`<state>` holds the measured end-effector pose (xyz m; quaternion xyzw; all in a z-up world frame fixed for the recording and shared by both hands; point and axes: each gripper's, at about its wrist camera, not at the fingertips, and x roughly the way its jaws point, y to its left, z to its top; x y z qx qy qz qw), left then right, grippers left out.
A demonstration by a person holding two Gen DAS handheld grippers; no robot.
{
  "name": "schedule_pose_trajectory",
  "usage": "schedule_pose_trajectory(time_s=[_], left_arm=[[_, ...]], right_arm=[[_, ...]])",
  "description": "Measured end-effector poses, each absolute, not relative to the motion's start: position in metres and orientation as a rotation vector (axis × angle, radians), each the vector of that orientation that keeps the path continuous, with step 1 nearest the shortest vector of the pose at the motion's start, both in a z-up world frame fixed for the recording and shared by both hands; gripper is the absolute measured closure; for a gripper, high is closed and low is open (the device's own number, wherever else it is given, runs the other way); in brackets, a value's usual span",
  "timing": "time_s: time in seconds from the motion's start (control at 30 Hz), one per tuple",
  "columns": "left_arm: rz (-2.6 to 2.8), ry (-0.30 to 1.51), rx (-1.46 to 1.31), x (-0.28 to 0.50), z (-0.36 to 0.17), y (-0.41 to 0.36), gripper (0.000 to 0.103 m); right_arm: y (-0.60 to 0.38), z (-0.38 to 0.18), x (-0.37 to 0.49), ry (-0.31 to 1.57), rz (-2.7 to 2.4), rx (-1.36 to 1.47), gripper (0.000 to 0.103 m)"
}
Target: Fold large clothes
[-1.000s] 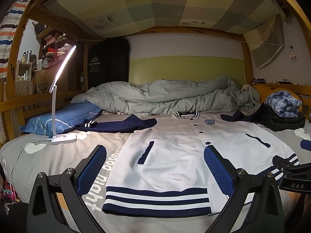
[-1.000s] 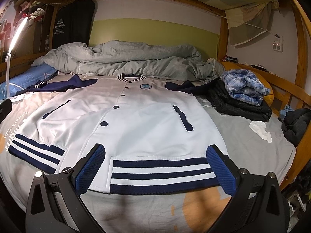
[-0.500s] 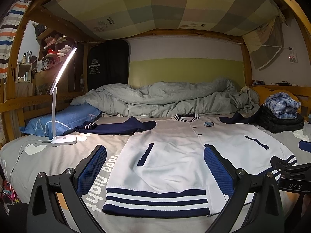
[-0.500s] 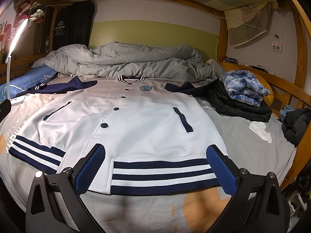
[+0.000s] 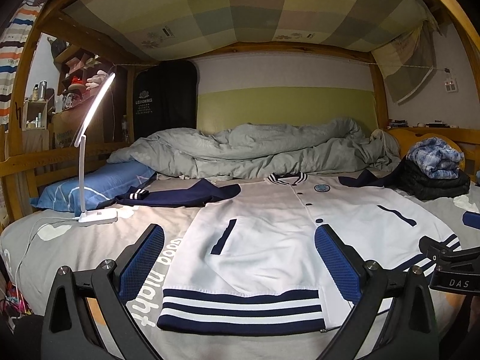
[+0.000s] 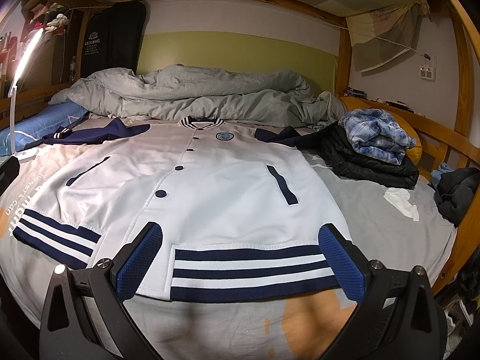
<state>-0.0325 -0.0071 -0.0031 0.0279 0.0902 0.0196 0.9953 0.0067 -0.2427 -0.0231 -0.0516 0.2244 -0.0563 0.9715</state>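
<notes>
A white baseball jacket (image 5: 270, 240) with navy sleeves and a navy-and-white striped hem lies flat, front up and buttoned, on the grey bed sheet (image 5: 90, 240); it also shows in the right wrist view (image 6: 216, 180). Its navy left sleeve (image 5: 180, 193) stretches out to the side. My left gripper (image 5: 240, 258) is open and empty, hovering above the hem's left part. My right gripper (image 6: 240, 255) is open and empty above the hem's right part (image 6: 252, 267). The right gripper's body shows at the right edge of the left wrist view (image 5: 450, 264).
A lit white desk lamp (image 5: 96, 216) stands on the sheet at left, by a blue pillow (image 5: 90, 186). A crumpled grey duvet (image 6: 195, 96) lies at the back. A black jacket with a blue plaid shirt (image 6: 375, 135) on it sits at right, near a wooden rail (image 6: 444, 138).
Both grippers have tilted slightly so the views sit a little lower over the hem. The jacket has not moved.
</notes>
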Motion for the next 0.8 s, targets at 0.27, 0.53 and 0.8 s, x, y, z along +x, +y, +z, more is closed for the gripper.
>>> schedule_pose_trajectory(time_s=[0.27,0.53,0.8], left_arm=[[0.039,0.187,0.021,-0.0309,-0.0015,-0.0027,0.001],[0.045,0.182,0.023,-0.0302,-0.0024,-0.0011,0.001],[0.045,0.181,0.022,-0.0300,-0.0026,-0.0013,0.001]], right_arm=[[-0.2421,-0.0228,0.0060,0.449,-0.114,-0.107,0.000],[-0.2420,-0.0226,0.0065,0.447,-0.112,-0.109,0.000],[-0.2412,-0.0233,0.0060,0.449,-0.114,-0.109,0.000]])
